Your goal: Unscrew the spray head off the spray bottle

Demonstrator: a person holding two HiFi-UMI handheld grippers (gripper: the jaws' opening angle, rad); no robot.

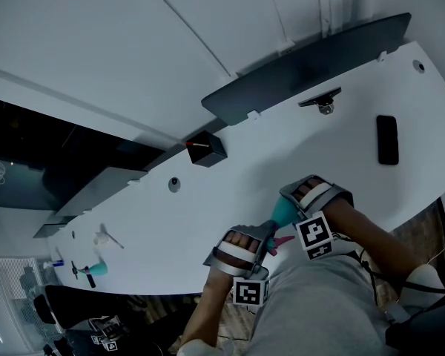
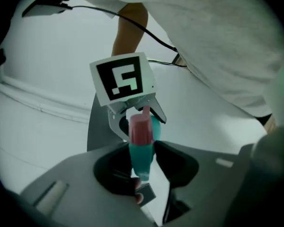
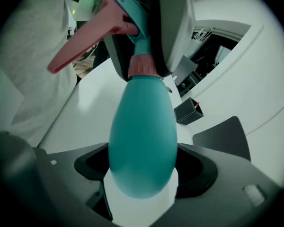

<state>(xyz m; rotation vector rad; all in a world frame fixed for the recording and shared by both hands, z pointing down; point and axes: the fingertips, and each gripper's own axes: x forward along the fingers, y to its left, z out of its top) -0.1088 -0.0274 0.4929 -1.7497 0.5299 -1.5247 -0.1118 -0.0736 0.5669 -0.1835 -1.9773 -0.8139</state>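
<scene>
A long white bench (image 1: 230,176) curves through the room, with a dark panel (image 1: 304,65) along its far edge. A black box (image 1: 206,149) and a flat black slab (image 1: 387,139) sit on it, well apart. Above its near edge the right claw (image 3: 142,174) clamps the teal spray bottle (image 3: 142,131) round its belly, and the left claw (image 2: 142,148) pinches the spray head (image 2: 141,160).

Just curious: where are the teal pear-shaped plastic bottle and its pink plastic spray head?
teal pear-shaped plastic bottle (image 3: 142,141): right gripper view, its belly.
pink plastic spray head (image 3: 80,45): right gripper view, long lever.
</scene>
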